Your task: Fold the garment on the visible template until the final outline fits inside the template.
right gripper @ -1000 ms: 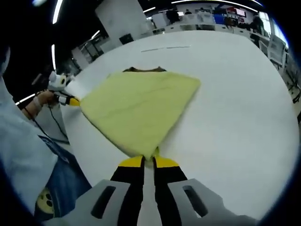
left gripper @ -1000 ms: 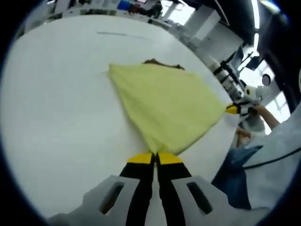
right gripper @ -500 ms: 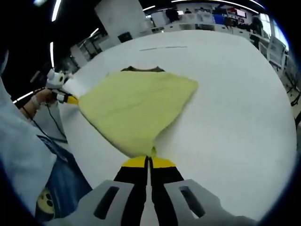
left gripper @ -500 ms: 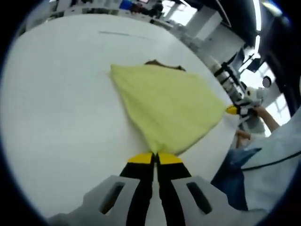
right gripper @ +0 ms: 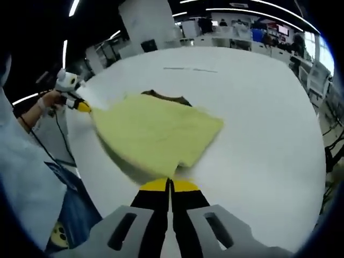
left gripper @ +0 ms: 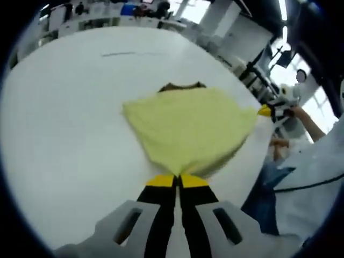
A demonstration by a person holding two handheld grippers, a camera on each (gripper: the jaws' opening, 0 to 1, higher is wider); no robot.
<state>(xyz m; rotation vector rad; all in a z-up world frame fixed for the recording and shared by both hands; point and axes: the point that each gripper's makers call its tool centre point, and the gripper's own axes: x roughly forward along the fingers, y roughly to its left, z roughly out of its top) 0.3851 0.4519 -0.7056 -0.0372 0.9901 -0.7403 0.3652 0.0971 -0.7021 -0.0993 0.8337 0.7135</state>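
Observation:
A yellow garment [left gripper: 188, 129] with a dark brown collar [left gripper: 180, 86] lies spread on the white table [left gripper: 64, 118]. My left gripper [left gripper: 177, 180] is shut on its near corner. In the left gripper view the right gripper [left gripper: 263, 111] pinches the garment's right-hand corner. In the right gripper view the garment [right gripper: 156, 134] spreads ahead of my right gripper [right gripper: 170, 184], which is shut on a corner. The held edge hangs above the table and casts a shadow. There the left gripper [right gripper: 83, 107] grips the far left corner, held by a hand [right gripper: 45, 102].
A thin dark line [left gripper: 126, 53] is marked on the table beyond the collar, the same line [right gripper: 191, 69] in the right gripper view. A person in a white top and jeans [right gripper: 70, 209] stands at the table's edge. Desks and equipment [left gripper: 252, 80] stand past the table.
Both grippers have lifted and carried their corners toward the collar. The garment now looks shorter and wider, its near edge blurred. Both stay shut on the cloth.

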